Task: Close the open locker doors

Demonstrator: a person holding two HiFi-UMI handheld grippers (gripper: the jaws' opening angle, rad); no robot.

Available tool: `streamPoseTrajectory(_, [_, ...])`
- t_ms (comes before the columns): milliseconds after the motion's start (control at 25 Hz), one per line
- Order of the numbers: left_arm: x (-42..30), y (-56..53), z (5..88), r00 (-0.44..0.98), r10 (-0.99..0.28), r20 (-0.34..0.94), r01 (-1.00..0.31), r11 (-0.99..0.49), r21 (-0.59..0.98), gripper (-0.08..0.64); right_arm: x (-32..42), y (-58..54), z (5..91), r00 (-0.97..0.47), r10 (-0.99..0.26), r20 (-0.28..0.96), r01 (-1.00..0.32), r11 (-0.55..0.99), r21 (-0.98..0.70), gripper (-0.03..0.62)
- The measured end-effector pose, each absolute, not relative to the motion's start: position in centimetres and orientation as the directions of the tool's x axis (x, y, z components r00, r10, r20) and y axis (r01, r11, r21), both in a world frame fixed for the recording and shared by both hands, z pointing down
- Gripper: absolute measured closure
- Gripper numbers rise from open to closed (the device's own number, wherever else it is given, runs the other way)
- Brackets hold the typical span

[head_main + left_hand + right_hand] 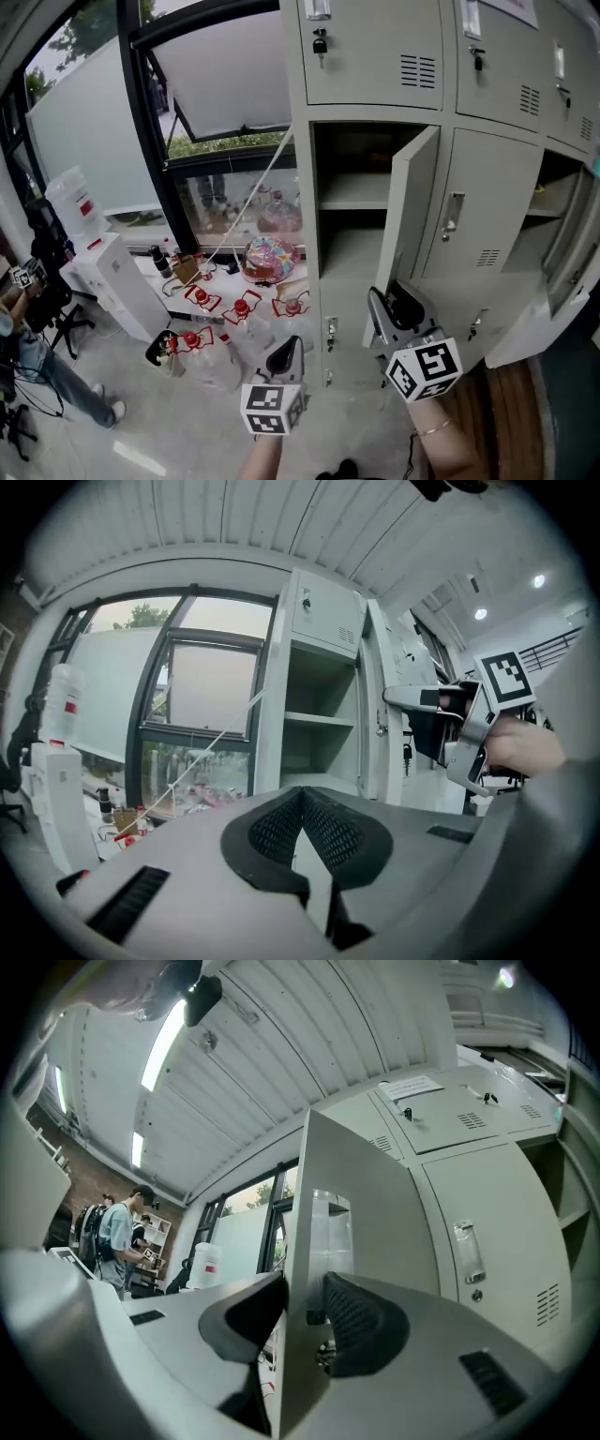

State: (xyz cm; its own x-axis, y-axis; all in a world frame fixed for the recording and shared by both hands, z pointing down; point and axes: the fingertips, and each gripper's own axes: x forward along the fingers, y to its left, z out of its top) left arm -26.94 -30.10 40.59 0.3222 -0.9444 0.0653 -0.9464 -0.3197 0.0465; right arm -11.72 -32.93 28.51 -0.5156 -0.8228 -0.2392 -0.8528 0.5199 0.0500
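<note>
Clamping the free vertical edge of the open locker door (pixel 410 206) at frame centre, the right gripper (pixel 398 305) has the compartment (pixel 352 202) up-left of it. The left gripper (pixel 286 352), jaws together and empty, sits farther left.

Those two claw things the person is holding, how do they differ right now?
The left gripper has its jaws closed together with nothing between them. The right gripper has its jaws apart, straddling the edge of the open locker door, though whether they pinch it is unclear. The left gripper hangs clear of the lockers, while the right gripper is at the door. Both are hand-held and carry a cube with square markers.
</note>
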Motion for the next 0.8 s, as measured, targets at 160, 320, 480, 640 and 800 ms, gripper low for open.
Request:
streamPoseTrajectory(160, [-29.5, -30.0, 40.6, 0.260, -0.964, 0.063, -0.965, -0.256, 0.057, 0.540, -13.7, -34.2, 28.5, -0.526, -0.821, -0.223, -0.845, 0.535, 0.023, 0.454])
streamPoseTrajectory(320, [-31.4, -29.9, 40.7, 0.209, -0.976, 0.063, -0.976, -0.205, 0.068, 0.540, -15.5, -35.6, 28.4, -0.535, -0.816, -0.220, -0.835, 0.551, -0.012, 0.476])
streamPoseTrajectory(480, [-32.9, -29.7, 40.7, 0.168, -0.984, 0.063, -0.984, -0.164, 0.072, 0.540, -16.8, -36.8, 28.3, -0.540, -0.813, -0.218, -0.828, 0.560, -0.040, 0.487])
streamPoseTrajectory(640, [-34.2, -29.6, 40.7, 0.134, -0.989, 0.064, -0.989, -0.129, 0.077, 0.540, -18.0, -38.3, 28.2, -0.548, -0.809, -0.213, -0.818, 0.571, -0.064, 0.488])
streamPoseTrajectory(800, [-35.7, -29.3, 40.7, 0.095, -0.993, 0.065, -0.993, -0.090, 0.076, 0.540, -19.1, -40.0, 28.3, -0.561, -0.803, -0.202, -0.804, 0.587, -0.099, 0.488])
